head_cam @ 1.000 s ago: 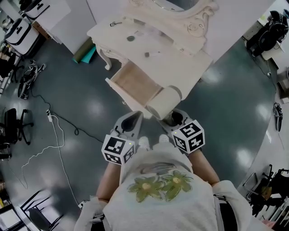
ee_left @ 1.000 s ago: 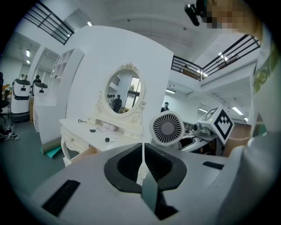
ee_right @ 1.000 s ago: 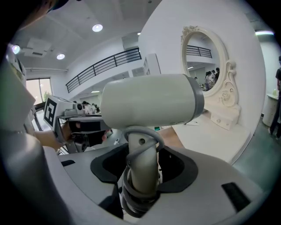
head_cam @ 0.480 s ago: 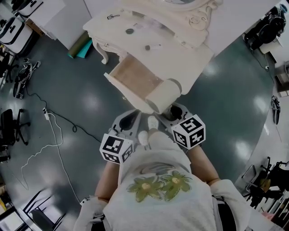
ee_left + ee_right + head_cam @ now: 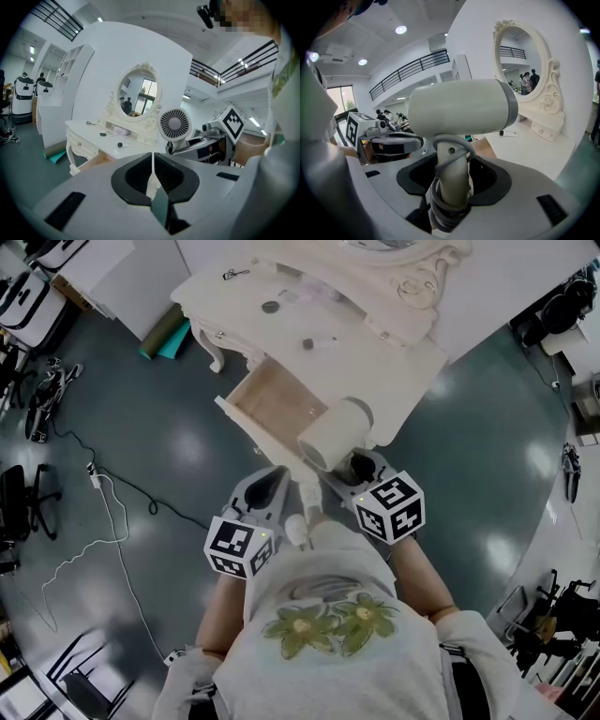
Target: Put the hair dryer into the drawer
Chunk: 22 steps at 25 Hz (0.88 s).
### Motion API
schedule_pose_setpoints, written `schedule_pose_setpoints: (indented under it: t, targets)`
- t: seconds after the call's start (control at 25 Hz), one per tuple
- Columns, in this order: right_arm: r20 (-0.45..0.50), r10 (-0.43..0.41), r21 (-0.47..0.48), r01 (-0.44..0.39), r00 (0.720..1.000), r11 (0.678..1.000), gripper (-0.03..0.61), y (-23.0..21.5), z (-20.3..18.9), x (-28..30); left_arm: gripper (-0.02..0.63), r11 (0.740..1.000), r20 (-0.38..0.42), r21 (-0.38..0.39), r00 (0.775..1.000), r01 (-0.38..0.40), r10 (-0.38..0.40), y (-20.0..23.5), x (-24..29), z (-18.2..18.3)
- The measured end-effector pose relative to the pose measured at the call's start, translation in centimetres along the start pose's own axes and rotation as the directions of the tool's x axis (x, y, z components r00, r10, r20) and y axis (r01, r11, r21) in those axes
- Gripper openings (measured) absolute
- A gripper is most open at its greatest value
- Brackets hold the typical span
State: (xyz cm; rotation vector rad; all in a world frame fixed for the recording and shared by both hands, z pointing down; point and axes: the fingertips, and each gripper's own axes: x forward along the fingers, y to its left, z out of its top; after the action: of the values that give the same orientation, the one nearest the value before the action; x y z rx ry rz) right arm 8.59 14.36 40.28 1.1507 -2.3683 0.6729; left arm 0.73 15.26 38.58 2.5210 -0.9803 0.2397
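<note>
Two claws: one in each of the person's hands, both held low in front of the body, facing the desk (image 5: 394, 371).
Right claw (image 5: 452, 180): clenched on the handle of the hair dryer (image 5: 459, 110); the barrel lies roughly level above the jaws.
Cord (image 5: 449, 208): wound in loops round the handle, bunched at the jaw line.
Left claw (image 5: 152, 173): jaws pressed together with nothing between them; it hangs just beside the right claw (image 5: 354, 470) and takes no part.
Task item, location: in the head view the hair dryer (image 5: 336, 432) is carried in the air over the near corner of the drawer (image 5: 277, 404), not yet inside it.
Drawer: pulled out of the desk front; the bare wood floor appears unoccupied.
Desk top: white, with a mirror (image 5: 398, 273) at the back and a few small dark items.
Stage, as judged: transport, just short of lowering in.
Risk 1: the barrel could strike the drawer's front wall or the desk edge if lowered before it is fully over the opening.
Risk 2: a cord loop could slip off and hang over the rim, blocking closure.
Risk 3: a long barrel set crosswise might not lie flat.
Change from a second ago: the person has stepped closer, one foot forward; the dryer sits slightly further over the drawer corner; both claws are unchanged.
</note>
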Motion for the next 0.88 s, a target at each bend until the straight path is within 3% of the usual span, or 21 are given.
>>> schedule_pose_setpoints:
  t: [0.32, 0.88]
  targets:
    - [-0.021, 0.043, 0.001, -0.043, 0.999, 0.999, 0.218, -2.3, 2.3, 2.8, 0.023, 1.0, 0.017, 0.003, 0.999, -0.03, 0.03, 1.8, 2.8, 2.5]
    - [-0.086, 0.117, -0.053, -0.122, 0.989, 0.991, 0.219, -4.7, 4.7, 8.1, 0.023, 0.989, 0.046, -0.03, 0.988, -0.148, 0.149, 6.0, 4.9, 4.7]
